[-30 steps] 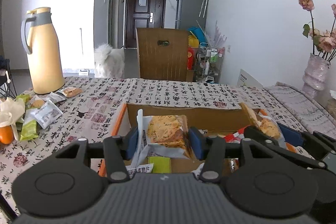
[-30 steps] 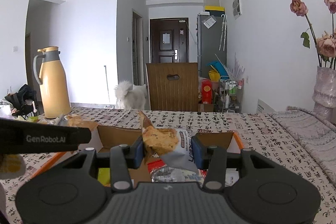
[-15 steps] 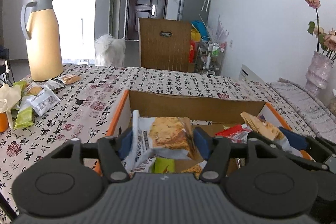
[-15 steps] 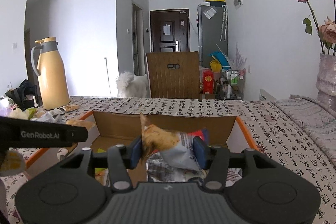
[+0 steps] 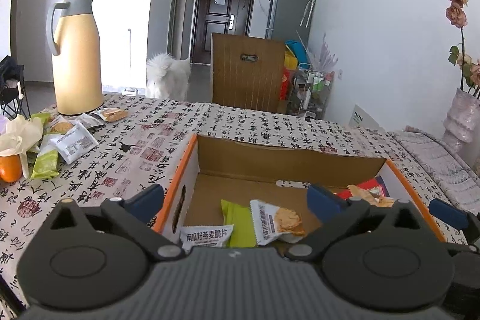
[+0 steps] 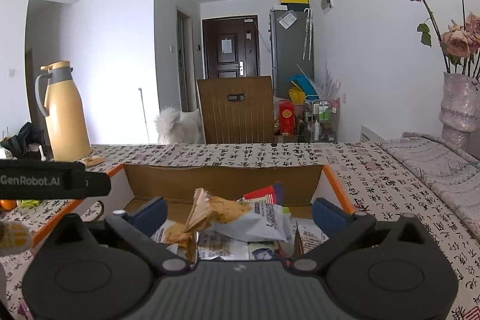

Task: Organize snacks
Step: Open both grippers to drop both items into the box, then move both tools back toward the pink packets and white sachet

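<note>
Your left gripper (image 5: 235,198) is opening, jaws wide, touching nothing; a white cracker packet (image 5: 277,222) lies between its fingers in the orange-edged cardboard box (image 5: 180,170). Your right gripper (image 6: 238,210) is opening too, another white packet (image 6: 252,222) loose between. Beyond: yellow thermos (image 5: 76,56).

The cardboard box (image 5: 288,158) is open-topped; its far floor is bare. Snack packets (image 5: 273,221) crowd its near end. A flask (image 5: 75,56) and loose packets (image 5: 72,140) block the tabletop's (image 5: 240,125) left side.
</note>
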`<state>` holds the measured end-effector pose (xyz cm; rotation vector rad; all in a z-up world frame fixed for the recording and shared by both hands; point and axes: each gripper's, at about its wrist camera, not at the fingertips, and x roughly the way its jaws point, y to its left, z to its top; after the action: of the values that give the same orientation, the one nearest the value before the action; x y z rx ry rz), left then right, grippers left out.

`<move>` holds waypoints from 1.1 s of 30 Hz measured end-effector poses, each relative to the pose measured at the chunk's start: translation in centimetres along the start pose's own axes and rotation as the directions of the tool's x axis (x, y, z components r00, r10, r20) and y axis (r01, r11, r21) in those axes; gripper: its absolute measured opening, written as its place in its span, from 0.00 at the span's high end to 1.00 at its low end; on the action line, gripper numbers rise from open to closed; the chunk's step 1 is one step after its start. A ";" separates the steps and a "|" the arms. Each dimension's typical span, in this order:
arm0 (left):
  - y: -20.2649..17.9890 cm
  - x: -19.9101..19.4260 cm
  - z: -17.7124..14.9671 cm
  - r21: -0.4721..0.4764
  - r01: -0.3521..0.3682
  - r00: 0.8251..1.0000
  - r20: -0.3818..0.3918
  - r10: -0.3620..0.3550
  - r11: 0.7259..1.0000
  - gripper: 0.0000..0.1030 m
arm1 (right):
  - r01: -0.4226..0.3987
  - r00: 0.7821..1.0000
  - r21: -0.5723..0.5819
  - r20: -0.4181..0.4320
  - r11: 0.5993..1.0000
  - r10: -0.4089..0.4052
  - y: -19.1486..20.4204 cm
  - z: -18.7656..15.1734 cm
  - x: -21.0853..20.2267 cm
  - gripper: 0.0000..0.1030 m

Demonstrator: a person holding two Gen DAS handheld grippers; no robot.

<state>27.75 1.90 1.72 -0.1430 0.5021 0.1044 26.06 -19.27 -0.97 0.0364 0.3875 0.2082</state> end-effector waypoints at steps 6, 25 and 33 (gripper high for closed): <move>-0.1 -0.2 0.1 -0.003 -0.001 1.000 0.002 0.001 1.000 0.00 | 0.002 1.000 -0.003 0.006 1.000 -0.002 -0.2 0.2 -0.4 0.00; -0.1 -4.6 -0.1 0.018 0.009 1.000 0.003 -0.009 1.000 0.00 | 0.035 0.999 -0.019 0.005 0.999 -0.035 -0.6 0.3 -4.9 0.00; 0.9 -6.1 -2.0 0.030 0.006 1.000 -0.023 -0.005 1.000 0.00 | 0.045 0.998 -0.025 -0.035 0.999 -0.046 -1.1 -1.7 -7.2 0.00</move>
<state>21.37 2.03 2.84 -0.1158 0.5255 0.0900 19.11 -21.85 0.10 -0.0001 0.4204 0.1688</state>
